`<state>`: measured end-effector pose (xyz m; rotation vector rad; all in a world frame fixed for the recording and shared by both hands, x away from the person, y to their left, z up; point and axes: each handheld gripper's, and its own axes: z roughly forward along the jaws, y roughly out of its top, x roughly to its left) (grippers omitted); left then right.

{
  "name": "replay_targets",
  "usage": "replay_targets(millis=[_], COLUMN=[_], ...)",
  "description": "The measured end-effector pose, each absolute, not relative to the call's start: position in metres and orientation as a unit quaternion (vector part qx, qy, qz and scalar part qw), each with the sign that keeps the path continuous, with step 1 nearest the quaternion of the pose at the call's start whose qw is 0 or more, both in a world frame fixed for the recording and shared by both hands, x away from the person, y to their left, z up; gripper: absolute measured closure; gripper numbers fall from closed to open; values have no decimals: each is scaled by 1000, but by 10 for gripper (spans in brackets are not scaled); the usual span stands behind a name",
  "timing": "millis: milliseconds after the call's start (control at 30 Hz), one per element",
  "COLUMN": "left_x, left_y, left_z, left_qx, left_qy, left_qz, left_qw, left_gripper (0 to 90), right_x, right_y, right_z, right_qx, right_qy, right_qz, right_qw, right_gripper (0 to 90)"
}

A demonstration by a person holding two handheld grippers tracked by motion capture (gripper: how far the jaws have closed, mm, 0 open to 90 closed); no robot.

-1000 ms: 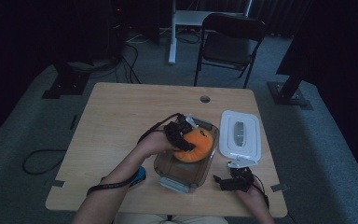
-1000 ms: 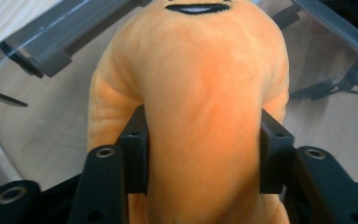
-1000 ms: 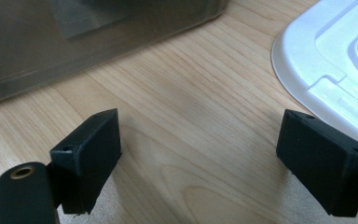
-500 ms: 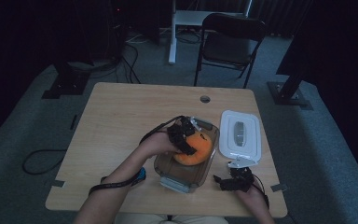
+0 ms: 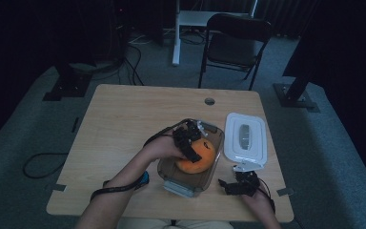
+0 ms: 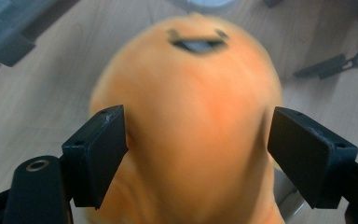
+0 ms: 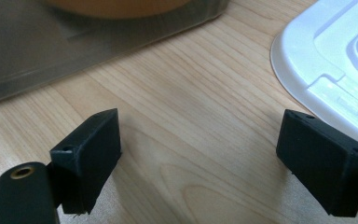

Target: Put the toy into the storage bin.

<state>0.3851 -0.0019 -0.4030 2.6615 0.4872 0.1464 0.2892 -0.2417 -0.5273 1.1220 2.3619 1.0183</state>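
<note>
A: Look at this orange plush toy [image 6: 191, 116], round and soft, with a small dark smiling face near its top. The left gripper view has it blurred, mind you.

B: And it sits inside the clear container [image 5: 170, 177] in the middle of the wooden table [image 5: 124, 124]. The left gripper [image 5: 189, 143] is right on top of it, jaws spread wide to either side of the toy's body. Whether the pads actually touch the fur, I can't tell.

A: The right gripper [image 5: 238, 183]?

B: Low on the table near the front edge, jaws wide apart over bare wood, nothing between them. The white lid [image 5: 245, 136] lies flat just beyond it, beside the container.

A: The toy's lower half is cut off by the frame edge up close, and from above the gripper covers part of it.

B: The dim light hides the container's far rim too.
</note>
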Motion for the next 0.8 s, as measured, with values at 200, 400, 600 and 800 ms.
replay_targets(millis=[200, 400, 600, 800], left_x=[384, 379, 372, 366], left_y=[2, 7, 16, 27], left_z=[-401, -398, -394, -388], left_qx=[957, 955, 952, 948], left_qy=[185, 184, 182, 182], left_qz=[46, 40, 39, 39], left_qw=[219, 228, 242, 258], left_gripper=[145, 102, 103, 103], right_x=[289, 289, 289, 289], right_y=[-242, -242, -242, -242], right_z=[-527, -527, -527, -527], right_qx=[394, 394, 395, 395], right_qy=[830, 830, 830, 829], right_qz=[358, 358, 357, 357], right_qw=[167, 167, 168, 168], right_gripper=[132, 132, 132, 132])
